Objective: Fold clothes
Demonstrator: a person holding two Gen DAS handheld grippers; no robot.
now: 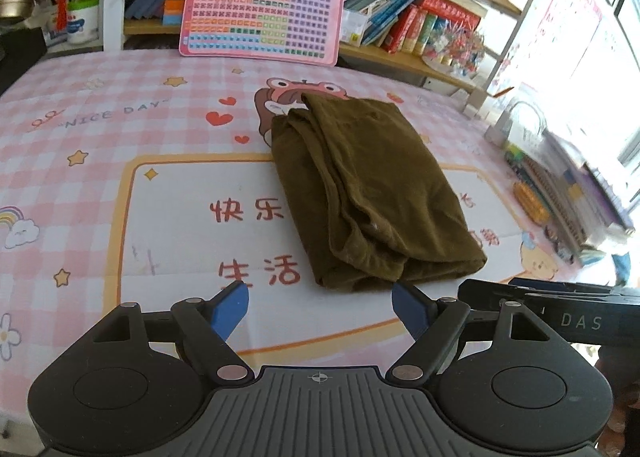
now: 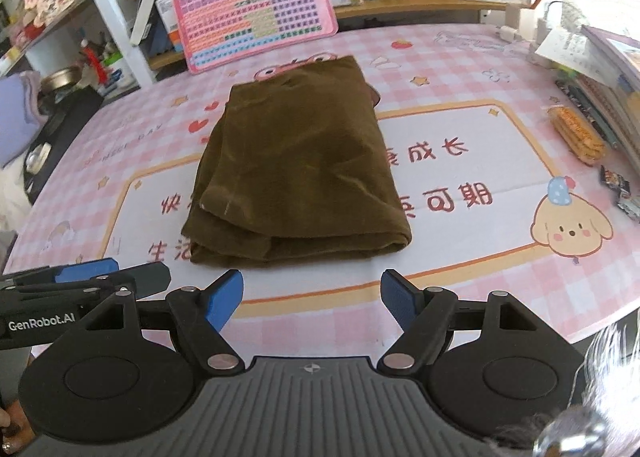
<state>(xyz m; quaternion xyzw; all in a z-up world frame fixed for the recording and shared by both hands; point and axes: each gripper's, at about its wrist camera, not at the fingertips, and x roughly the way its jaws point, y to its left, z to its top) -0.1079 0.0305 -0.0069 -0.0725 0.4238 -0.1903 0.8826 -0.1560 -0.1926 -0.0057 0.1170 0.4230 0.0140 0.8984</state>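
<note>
Surface: pink checked tablecloth (image 2: 460, 69) with stars, hearts and a cartoon puppy (image 2: 568, 229).
Room: bookshelves (image 1: 400, 13) behind; pink keyboard-style board (image 1: 260, 5) leaned against them.
Writing: "NICE DAY" on the cloth; "GenRobot.AI" and "DAS" on the gripper bodies.
Garment: olive-brown garment (image 2: 296, 161) lay folded mid-table.
Left gripper (image 1: 320, 301): fingers spread, empty, just short of the garment.
Right gripper (image 2: 312, 293): likewise spread, empty.

Olive-brown garment (image 1: 368, 193) (image 2: 298, 165): folded into a compact oblong, several layers thick, lying flat mid-table. Layered edges visible along left side; rounded fold nearest.
</note>
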